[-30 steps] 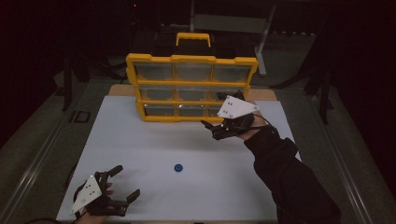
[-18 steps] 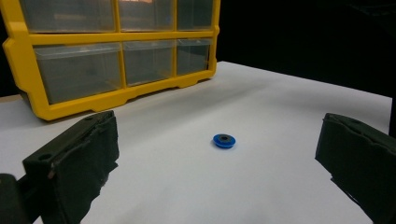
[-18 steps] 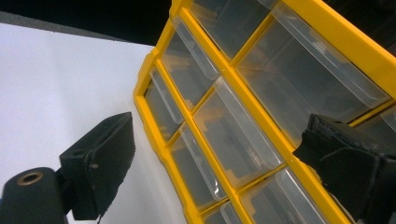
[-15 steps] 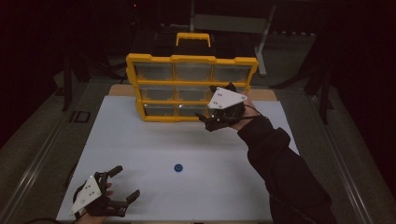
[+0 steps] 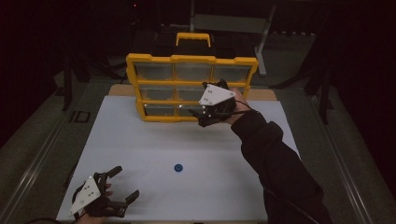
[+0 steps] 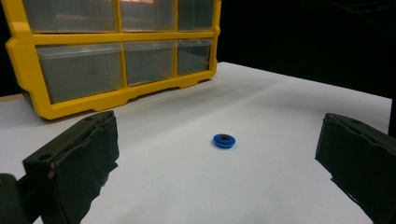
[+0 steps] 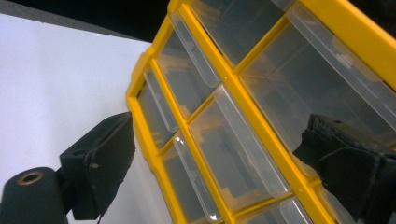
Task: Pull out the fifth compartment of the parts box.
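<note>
— Where are the 2 grippers?
— The left gripper [image 5: 114,189] sits low at the table's near left corner, jaws spread wide. The right gripper [image 5: 201,115] is stretched toward the far edge on a dark-sleeved arm [image 5: 275,163], jaws apart too.

The right gripper [image 7: 219,158] hangs close in front of a yellow drawer cabinet [image 7: 233,74], its two black jaws spread wide apart and touching nothing. The cabinet's frame runs tilted across the view. Between the jaws lies a clear plastic drawer [image 7: 233,154] with a long handle lip, shut. Left of the cabinet spreads the white tabletop [image 7: 56,79].
</note>
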A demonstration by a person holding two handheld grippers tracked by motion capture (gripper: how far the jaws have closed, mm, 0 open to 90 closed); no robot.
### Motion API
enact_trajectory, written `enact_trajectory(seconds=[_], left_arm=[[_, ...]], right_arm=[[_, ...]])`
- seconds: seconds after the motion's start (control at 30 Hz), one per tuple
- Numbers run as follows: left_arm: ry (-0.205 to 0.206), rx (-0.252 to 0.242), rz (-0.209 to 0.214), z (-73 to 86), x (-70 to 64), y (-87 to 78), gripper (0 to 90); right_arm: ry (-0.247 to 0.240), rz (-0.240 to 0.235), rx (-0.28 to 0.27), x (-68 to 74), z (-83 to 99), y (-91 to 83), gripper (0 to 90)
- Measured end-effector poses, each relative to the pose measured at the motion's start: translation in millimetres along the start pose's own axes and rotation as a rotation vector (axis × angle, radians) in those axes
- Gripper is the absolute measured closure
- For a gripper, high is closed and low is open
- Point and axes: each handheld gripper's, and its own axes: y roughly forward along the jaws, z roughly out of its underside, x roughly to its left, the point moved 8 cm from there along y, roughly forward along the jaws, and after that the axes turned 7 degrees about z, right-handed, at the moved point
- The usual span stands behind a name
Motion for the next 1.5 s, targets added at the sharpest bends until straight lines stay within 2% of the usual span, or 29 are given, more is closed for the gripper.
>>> enact_trajectory(seconds=[0.23,0.37,0.47,0.53,0.63,0.8,0.97,1.1,1.17,1.3,1.43,1.5], left_arm=[[0.001,-0.002,0.002,-0.6,-0.7,-1.1,0.0],[-0.004,-0.008,0.003,-1.0,-0.6,-1.6,0.0],[-0.005,-0.010,0.004,-1.1,-1.0,-2.0,0.0],[-0.005,-0.012,0.005,-1.3,-0.9,-2.2,0.0],[-0.008,-0.014,0.006,-1.3,-0.7,-2.4,0.0],[-0.006,-0.014,0.011,-1.4,-1.3,-2.7,0.0],[-0.013,-0.011,0.012,-0.8,-1.5,-2.8,0.0],[-0.011,-0.015,0.014,-1.4,-2.2,-3.3,0.0],[-0.011,-0.014,0.013,-1.2,-2.2,-3.5,0.0],[-0.017,-0.012,0.013,-0.7,-2.4,-3.7,0.0],[-0.016,-0.016,0.012,-1.2,-2.4,-4.3,0.0],[-0.017,-0.016,0.012,-1.2,-2.4,-4.3,0.0]], right_arm=[[-0.038,-0.003,-0.006,2.9,-2.3,15.4,9.8],[-0.076,-0.024,-0.001,6.8,-0.9,23.6,9.8],[-0.065,-0.039,0.009,9.0,1.3,28.5,9.9],[-0.078,-0.042,0.022,9.6,3.1,31.8,9.9],[-0.102,-0.044,0.013,10.9,4.1,36.9,13.8],[-0.111,-0.053,0.013,10.8,5.8,43.5,13.8],[-0.131,-0.062,-0.015,12.3,4.9,49.6,14.9],[-0.136,-0.065,-0.060,8.6,2.4,54.4,17.5],[-0.141,-0.066,-0.066,7.6,2.2,56.1,21.7],[-0.150,-0.080,-0.060,5.7,4.2,60.0,25.6],[-0.174,-0.073,-0.053,3.6,6.3,63.2,31.8],[-0.206,-0.074,-0.039,3.4,8.2,65.5,36.1]])
